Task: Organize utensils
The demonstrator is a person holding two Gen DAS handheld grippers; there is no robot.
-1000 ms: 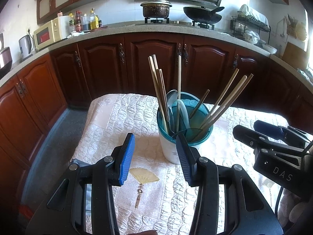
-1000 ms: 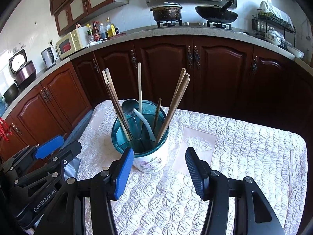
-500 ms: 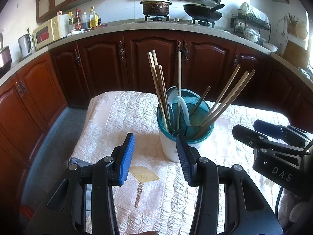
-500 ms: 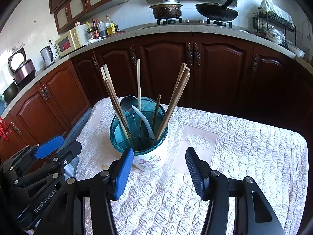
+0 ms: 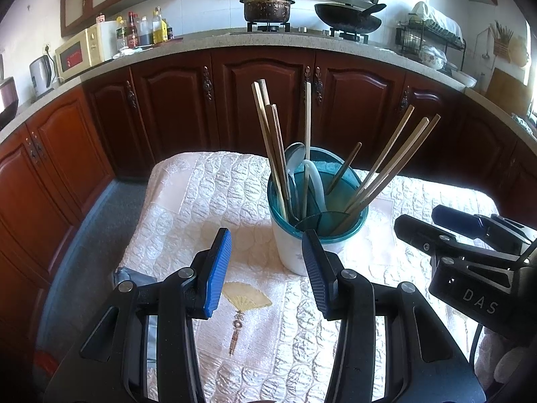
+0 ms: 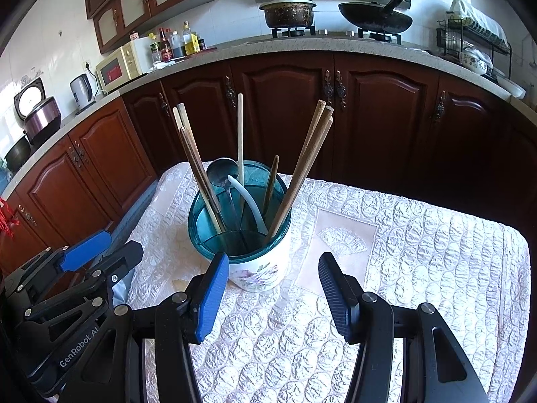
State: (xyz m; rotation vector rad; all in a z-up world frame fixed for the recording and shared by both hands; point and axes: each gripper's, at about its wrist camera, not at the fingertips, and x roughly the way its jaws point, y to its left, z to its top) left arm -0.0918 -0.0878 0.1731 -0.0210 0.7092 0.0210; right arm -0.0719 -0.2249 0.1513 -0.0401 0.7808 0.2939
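A white utensil holder with a teal divided insert (image 5: 302, 245) (image 6: 258, 268) stands on the quilted white tablecloth (image 5: 201, 208) (image 6: 419, 235). It holds several wooden chopsticks (image 5: 272, 141) (image 6: 302, 168), a metal spoon (image 5: 293, 158) (image 6: 220, 173) and a white spoon (image 5: 315, 181) (image 6: 246, 198). My left gripper (image 5: 266, 272) is open and empty, just in front of the holder. My right gripper (image 6: 273, 295) is open and empty, close in front of the holder. Each gripper shows in the other's view: the right one (image 5: 470, 245), the left one (image 6: 77, 268).
Dark red kitchen cabinets (image 5: 261, 100) curve round behind the table. The counter carries a microwave (image 5: 79, 55), bottles (image 5: 144, 30), a pot (image 5: 266, 6), a wok (image 5: 347, 16) and a dish rack (image 5: 429, 37). The table's left edge drops to a grey floor (image 5: 94, 235).
Both grippers have eased slightly nearer the holder; the view has barely shifted. Both stay open and empty.
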